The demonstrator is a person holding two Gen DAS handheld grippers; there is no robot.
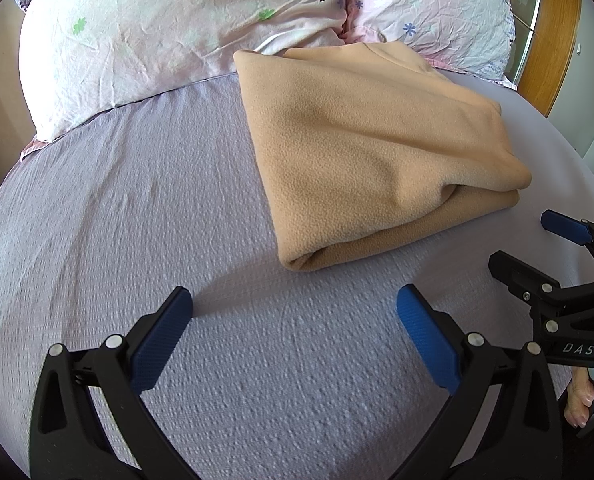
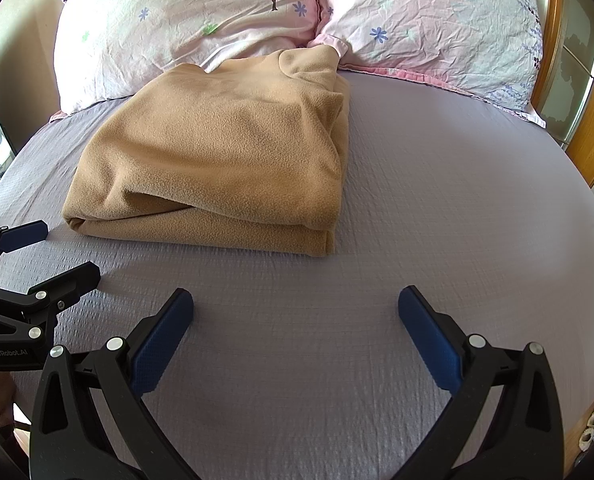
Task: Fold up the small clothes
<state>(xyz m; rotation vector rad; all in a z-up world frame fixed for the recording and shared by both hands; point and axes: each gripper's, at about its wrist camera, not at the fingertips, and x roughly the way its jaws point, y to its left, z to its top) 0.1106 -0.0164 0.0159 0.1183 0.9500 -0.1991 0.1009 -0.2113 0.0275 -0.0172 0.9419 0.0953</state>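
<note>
A tan fleece garment (image 1: 369, 152) lies folded into a thick rectangle on the lilac bed sheet (image 1: 137, 220), its far end against the pillows. It also shows in the right wrist view (image 2: 225, 156). My left gripper (image 1: 295, 308) is open and empty, hovering over the sheet just short of the garment's near left corner. My right gripper (image 2: 295, 308) is open and empty, over bare sheet in front of the garment's near right corner. Each gripper shows in the other's view: the right one (image 1: 517, 240) at the right edge, the left one (image 2: 71, 248) at the left edge.
Two pink floral pillows (image 1: 157, 28) (image 2: 429, 28) lie across the head of the bed. A wooden headboard frame (image 2: 593, 128) stands at the right. The bed sheet (image 2: 457, 220) stretches wide to the right of the garment.
</note>
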